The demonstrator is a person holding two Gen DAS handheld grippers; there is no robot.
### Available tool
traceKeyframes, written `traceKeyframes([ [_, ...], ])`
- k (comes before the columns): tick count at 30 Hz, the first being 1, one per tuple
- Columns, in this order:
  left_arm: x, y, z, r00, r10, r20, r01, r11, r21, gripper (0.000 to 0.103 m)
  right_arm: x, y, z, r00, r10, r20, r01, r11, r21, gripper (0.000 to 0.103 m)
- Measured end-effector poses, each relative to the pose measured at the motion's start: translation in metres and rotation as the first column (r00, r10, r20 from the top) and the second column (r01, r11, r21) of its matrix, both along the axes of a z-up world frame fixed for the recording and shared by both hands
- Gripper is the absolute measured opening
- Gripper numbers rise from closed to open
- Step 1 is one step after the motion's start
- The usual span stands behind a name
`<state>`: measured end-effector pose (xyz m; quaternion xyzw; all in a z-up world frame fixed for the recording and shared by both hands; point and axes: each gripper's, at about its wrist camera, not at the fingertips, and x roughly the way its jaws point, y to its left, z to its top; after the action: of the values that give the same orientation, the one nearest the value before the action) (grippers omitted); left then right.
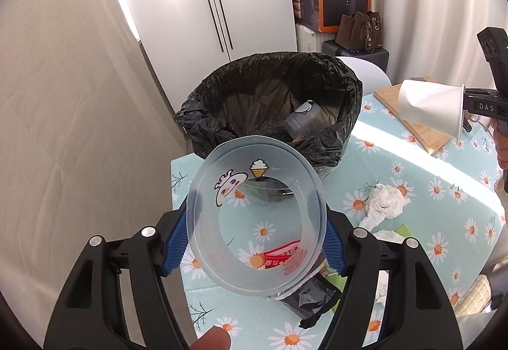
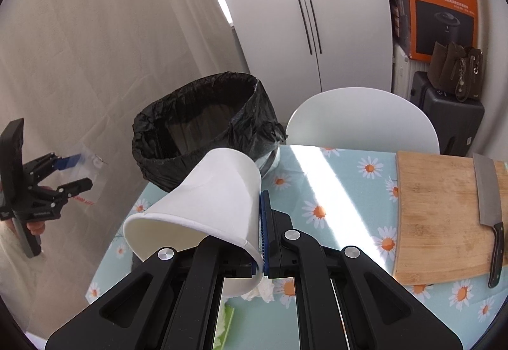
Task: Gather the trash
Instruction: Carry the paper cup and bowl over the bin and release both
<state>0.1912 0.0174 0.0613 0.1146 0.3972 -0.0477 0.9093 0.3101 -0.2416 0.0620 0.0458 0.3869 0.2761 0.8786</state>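
I have both claws loaded. My left claw (image 1: 254, 242) grips a clear plastic cup (image 1: 257, 216) across its body, blue pads on either side, just short of the bin (image 1: 270, 102). My right claw (image 2: 262, 235) is closed on the rim wall of a white paper cup (image 2: 203, 204), which hangs out sideways.

The black-lined bin stands at the desk's far left corner, with a cup already inside. I'd bring each cup fully over the liner's mouth before releasing, mouth tipped down, one at a time so they don't collide. The paper cup is pinched thin; I'd guess it could slip.

On the daisy-print desk (image 1: 412, 159) a crumpled tissue (image 1: 385, 201) and wrappers remain. A cutting board (image 2: 444, 216) with a cleaver (image 2: 489, 197) sits at the right edge; a white chair (image 2: 365, 121), cabinets and boxes stand behind.
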Motion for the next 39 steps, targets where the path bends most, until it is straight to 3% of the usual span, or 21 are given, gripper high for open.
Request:
traceKeyframes([
  [8,0.036,-0.003,0.006,1.000,-0.028,0.007,0.028,0.998,-0.056,0.070,0.021,0.027,0.026,0.999,0.027,0.037,-0.027,1.000,-0.005,0.003],
  [13,0.057,-0.004,0.005,0.997,-0.075,0.005,0.075,0.997,-0.031,0.070,0.038,0.047,0.032,0.998,0.045,0.041,-0.045,0.999,-0.003,0.003],
  [21,0.098,0.004,0.006,0.994,-0.108,0.008,0.108,0.992,-0.061,0.070,0.069,0.083,0.037,0.997,0.072,0.042,-0.071,0.997,-0.026,0.003],
  [32,0.147,0.002,-0.010,0.982,-0.189,-0.009,0.188,0.979,-0.073,0.071,0.113,0.123,0.020,0.997,0.076,0.015,-0.075,0.994,-0.078,0.003],
  [36,0.156,0.001,-0.015,0.981,-0.194,-0.025,0.192,0.978,-0.083,0.079,0.120,0.129,0.014,0.998,0.059,0.011,-0.057,0.992,-0.109,0.007],
  [37,0.156,0.001,-0.016,0.981,-0.193,-0.019,0.190,0.978,-0.087,0.088,0.121,0.130,0.013,0.998,0.055,0.021,-0.052,0.992,-0.116,0.009],
  [38,0.154,0.002,-0.015,0.982,-0.190,-0.010,0.188,0.978,-0.090,0.096,0.121,0.130,0.014,0.998,0.048,0.039,-0.042,0.991,-0.126,0.025],
  [39,0.153,0.002,-0.015,0.983,-0.186,0.000,0.185,0.979,-0.087,0.097,0.120,0.130,0.015,0.998,0.035,0.059,-0.026,0.990,-0.137,0.040],
])
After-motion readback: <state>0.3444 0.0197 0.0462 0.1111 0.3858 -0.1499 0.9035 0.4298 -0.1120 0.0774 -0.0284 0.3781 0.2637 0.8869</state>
